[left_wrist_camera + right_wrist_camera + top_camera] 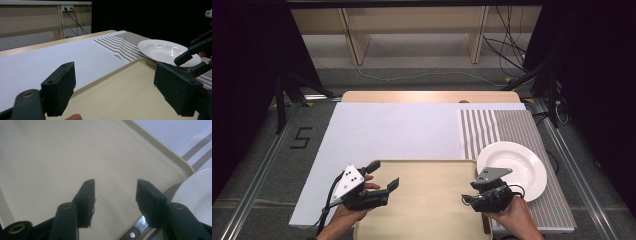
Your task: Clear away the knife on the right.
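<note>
A bare beige tray (pixel 432 210) lies at the table's near edge. My left gripper (pixel 383 175) hovers over its left rim, open, with nothing between the fingers; in the left gripper view (pixel 117 92) its jaws frame the tray (pixel 120 87). My right gripper (pixel 468 192) hangs over the tray's right side, also open and holding nothing, as the right gripper view (pixel 115 195) shows above the tray (pixel 50 157). A white plate (pixel 517 167) (pixel 162 51) (pixel 197 192) rests just right of the tray. A brown-handled knife (pixel 132 233) lies between tray and plate.
The plate sits on a striped placemat (pixel 492 125) at the right. A white mat (pixel 392 130) covers the table behind the tray. Wooden shelving (pixel 412 30) and cables stand beyond the far edge. The right gripper (pixel 192 55) appears at the right of the left gripper view.
</note>
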